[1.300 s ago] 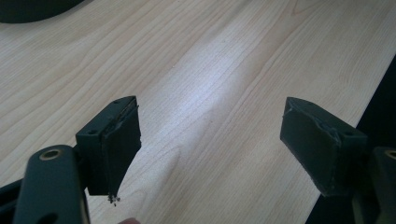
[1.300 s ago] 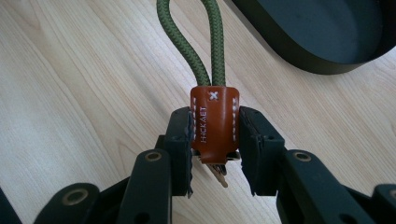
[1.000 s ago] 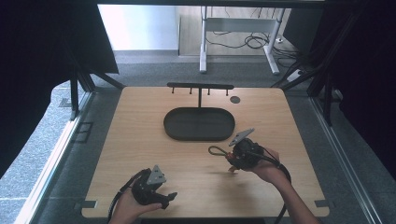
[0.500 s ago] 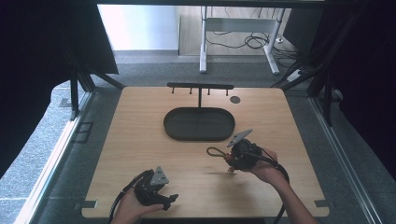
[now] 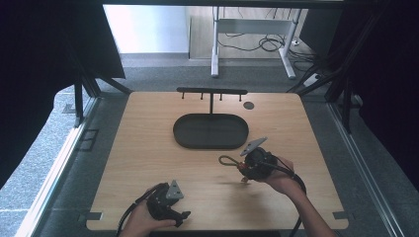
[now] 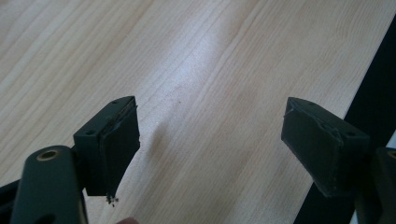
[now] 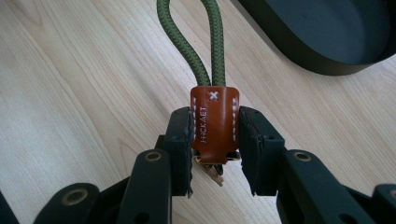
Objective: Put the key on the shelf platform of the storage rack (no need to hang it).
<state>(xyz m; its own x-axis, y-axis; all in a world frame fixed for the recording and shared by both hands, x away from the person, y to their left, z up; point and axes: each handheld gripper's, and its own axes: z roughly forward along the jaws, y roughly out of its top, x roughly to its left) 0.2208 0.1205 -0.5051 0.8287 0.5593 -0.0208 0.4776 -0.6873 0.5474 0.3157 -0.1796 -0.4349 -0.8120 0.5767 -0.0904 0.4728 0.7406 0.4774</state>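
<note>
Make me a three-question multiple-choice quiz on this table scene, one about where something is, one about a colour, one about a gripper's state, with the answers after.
1. Where does the black oval tray lie?
A. At the table's near left corner
B. Mid-table, before the black hook rack
C. On the floor

2. What colour is the cord loop on the key strap?
A. Olive green
B. Bright blue
C. White

3. How is the right gripper?
A. Wide open above the tray
B. Shut on nothing
C. Shut on the brown leather sleeve

Answers:
1 B, the high view shows the tray in the middle of the wooden table, just this side of the rack.
2 A, the right gripper view shows a green braided loop.
3 C, both jaws press the leather sleeve's sides; the left gripper stands open over bare wood.
</note>
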